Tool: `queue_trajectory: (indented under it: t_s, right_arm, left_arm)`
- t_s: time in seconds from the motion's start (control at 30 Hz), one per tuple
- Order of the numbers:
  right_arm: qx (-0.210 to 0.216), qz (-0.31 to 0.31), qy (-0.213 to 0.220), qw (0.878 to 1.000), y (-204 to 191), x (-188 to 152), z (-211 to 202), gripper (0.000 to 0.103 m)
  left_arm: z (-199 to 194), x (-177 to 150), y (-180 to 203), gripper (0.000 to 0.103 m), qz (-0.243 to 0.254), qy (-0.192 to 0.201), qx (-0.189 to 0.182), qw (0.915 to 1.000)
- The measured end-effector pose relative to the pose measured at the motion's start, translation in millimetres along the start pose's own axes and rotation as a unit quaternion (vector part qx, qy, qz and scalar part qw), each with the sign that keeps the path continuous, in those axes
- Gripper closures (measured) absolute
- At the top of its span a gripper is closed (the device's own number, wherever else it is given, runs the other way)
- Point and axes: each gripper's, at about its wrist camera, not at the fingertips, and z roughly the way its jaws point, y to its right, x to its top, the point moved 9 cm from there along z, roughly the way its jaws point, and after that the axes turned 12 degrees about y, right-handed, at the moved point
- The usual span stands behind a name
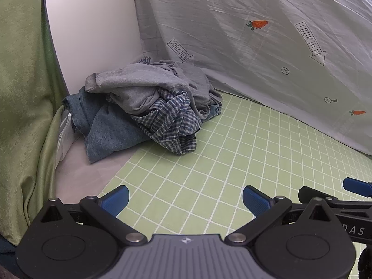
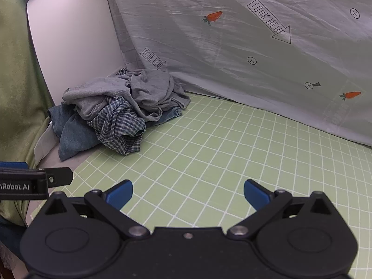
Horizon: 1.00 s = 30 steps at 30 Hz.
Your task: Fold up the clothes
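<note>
Nothing is folded yet: the clothes lie in one crumpled heap at about ten o'clock on the desk [image 1: 232, 162], pushed into the far corner where a smooth white panel [image 1: 93, 34] meets a draped grey sheet [image 1: 255, 46] printed with carrots and arrows. In the heap, a soft grey jersey garment [image 1: 139, 88] sits on top, a blue-and-white checked shirt [image 1: 172, 121] spills out toward the front, and heavier blue denim [image 1: 109, 130] lies underneath at the left. Every piece remains to be pulled out, spread flat and folded. The desk is covered by a pale green mat ruled with a white grid, flat and bare in front of the heap, which gives room for laying a garment out. The left tongs [image 1: 184, 201] stand spread wide with nothing between their ribbed blue pads, hovering over the mat well apart from the pile. The right tongs [image 2: 188, 193] likewise gape fully and hold nothing. A wrinkled green curtain [image 1: 23, 93] hangs at nine o'clock.
</note>
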Motion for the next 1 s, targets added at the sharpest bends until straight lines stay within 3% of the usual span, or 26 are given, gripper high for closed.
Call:
queue_trajectory:
  t_s: [1.0]
  right_arm:
    - [0.002,-0.004,0.003,1.000,-0.9,-2.5,-5.0,0.000]
  left_arm:
    - [-9.7,-1.6,2.8,0.000,-0.003,0.005,0.000,1.0000]
